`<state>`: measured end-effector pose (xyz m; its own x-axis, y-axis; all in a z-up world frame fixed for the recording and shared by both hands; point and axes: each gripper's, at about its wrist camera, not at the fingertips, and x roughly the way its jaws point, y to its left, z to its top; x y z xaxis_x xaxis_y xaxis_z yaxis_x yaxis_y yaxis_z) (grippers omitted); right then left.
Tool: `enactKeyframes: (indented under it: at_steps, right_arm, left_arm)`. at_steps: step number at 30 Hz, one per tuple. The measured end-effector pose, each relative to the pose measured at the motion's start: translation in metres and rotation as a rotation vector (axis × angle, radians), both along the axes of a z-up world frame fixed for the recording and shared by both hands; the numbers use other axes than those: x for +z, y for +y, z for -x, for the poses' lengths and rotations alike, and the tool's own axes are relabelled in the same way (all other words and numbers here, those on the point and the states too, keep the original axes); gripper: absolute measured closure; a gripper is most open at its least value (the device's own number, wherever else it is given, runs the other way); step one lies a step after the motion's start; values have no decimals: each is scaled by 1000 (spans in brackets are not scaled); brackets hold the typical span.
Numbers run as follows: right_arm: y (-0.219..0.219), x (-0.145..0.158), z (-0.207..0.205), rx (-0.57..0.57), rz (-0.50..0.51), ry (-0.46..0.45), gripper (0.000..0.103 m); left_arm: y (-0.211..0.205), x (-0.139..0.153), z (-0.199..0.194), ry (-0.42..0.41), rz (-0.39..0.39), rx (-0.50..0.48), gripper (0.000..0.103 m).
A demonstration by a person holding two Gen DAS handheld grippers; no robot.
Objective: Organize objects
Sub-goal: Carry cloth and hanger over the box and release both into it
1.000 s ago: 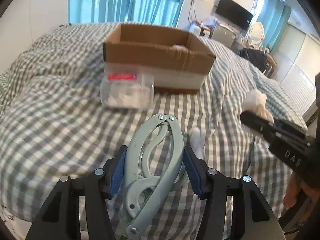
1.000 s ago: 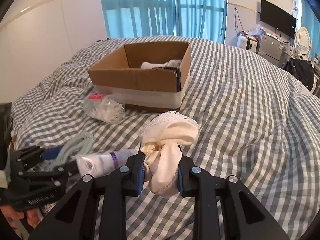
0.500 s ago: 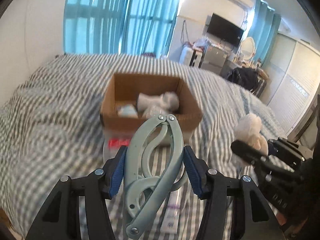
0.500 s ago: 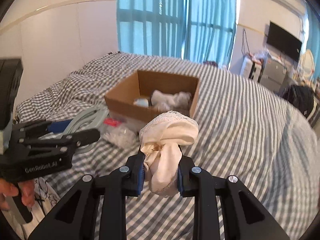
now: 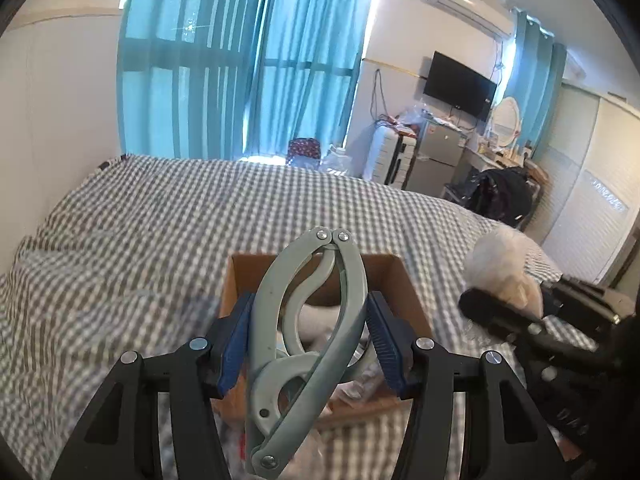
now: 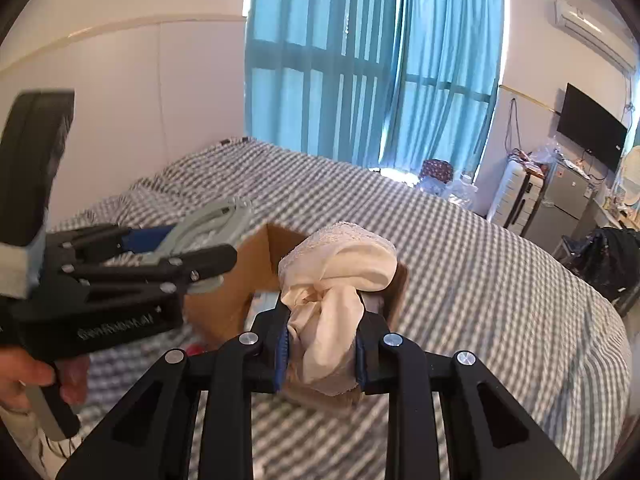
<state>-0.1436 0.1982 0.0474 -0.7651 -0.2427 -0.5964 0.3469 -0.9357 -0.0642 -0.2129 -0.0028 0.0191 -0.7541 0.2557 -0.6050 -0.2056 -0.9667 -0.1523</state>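
My left gripper (image 5: 308, 332) is shut on a pale green folding hanger (image 5: 308, 320) and holds it up over the open cardboard box (image 5: 394, 280) on the checked bed. White cloth lies inside the box. My right gripper (image 6: 320, 344) is shut on a bunched cream lace cloth (image 6: 336, 280) and holds it above the box's right side (image 6: 256, 256). The left gripper with the hanger shows in the right wrist view (image 6: 192, 240). The right gripper with the cloth shows in the left wrist view (image 5: 504, 272).
The grey checked bedspread (image 5: 160, 220) spreads all round the box. A red-capped clear item (image 6: 195, 349) lies just before the box. Blue curtains (image 5: 240, 60), a suitcase (image 5: 390, 158) and a TV (image 5: 460, 84) stand beyond the bed.
Both grippers have risen and moved forward over the box, each still holding its object. The clear bag and tube in front of the box have dropped out of sight below.
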Motion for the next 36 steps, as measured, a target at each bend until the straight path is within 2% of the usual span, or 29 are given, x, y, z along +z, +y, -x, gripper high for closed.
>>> enactKeyframes:
  at_steps: [5, 8, 12, 16, 21, 25, 27, 30, 31, 33, 35, 36]
  right_arm:
    - [0, 4, 47, 7, 15, 7, 79]
    - [-1, -1, 68, 19, 23, -3, 79]
    - [2, -35, 87, 45, 84, -95, 79]
    - [0, -74, 100, 37, 31, -148, 79]
    - [7, -98, 106, 25, 22, -172, 79]
    - [9, -108, 102, 16, 32, -188, 79]
    - [8, -108, 100, 16, 34, -191, 78]
    - [9, -106, 91, 6, 32, -183, 75]
    - [8, -102, 87, 5, 24, -172, 72]
    - [8, -94, 84, 5, 23, -152, 63]
    - [9, -82, 78, -3, 22, -136, 51]
    - [10, -76, 73, -12, 19, -122, 50]
  left_arm:
    - [8, -10, 38, -8, 21, -8, 46]
    - [15, -29, 48, -4, 59, -8, 46]
    - [21, -61, 56, -46, 88, -16, 46]
    - [24, -88, 66, -90, 114, -23, 46]
    - [25, -104, 72, -119, 147, -37, 46]
    - [25, -110, 70, -134, 152, -41, 46]
    - [30, -107, 70, -129, 161, -47, 46]
    - [31, -97, 69, -111, 133, -70, 45]
    - [31, -92, 69, -103, 129, -70, 44]
    - [31, -79, 67, -84, 141, -56, 35]
    - [30, -68, 63, -69, 153, -40, 31]
    - [28, -59, 59, -58, 154, -31, 30]
